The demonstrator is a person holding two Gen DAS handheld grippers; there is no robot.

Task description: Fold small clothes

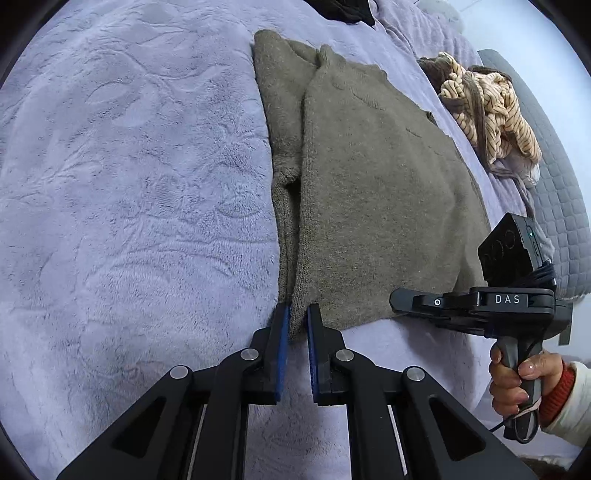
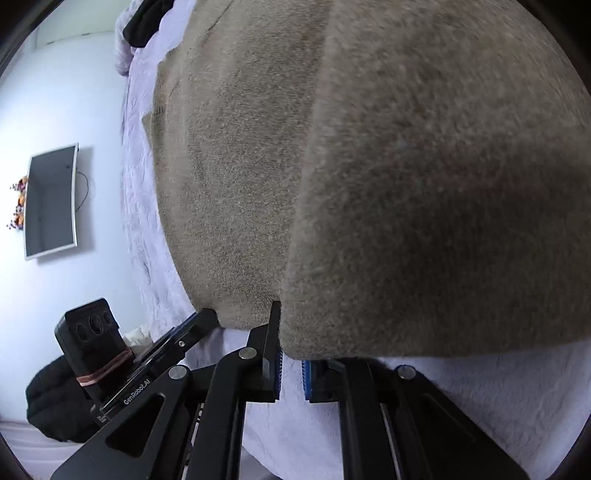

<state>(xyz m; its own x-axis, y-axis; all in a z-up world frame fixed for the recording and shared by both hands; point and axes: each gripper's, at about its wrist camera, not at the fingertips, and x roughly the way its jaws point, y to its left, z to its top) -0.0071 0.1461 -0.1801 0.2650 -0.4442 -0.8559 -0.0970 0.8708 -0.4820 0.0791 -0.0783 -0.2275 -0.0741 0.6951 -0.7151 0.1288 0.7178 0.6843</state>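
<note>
A grey-brown knit sweater lies on the lavender plush blanket, one side folded over along its length. My left gripper is shut on the sweater's near hem at the fold edge. My right gripper shows in the left wrist view at the sweater's near right corner. In the right wrist view the right gripper is shut on the sweater's hem, and the cloth drapes over its right finger. The left gripper shows there at the hem, lower left.
A crumpled cream striped garment lies at the far right near a grey quilted cover. A dark garment lies at the far edge. A wall-mounted screen and a black bundle show in the right wrist view.
</note>
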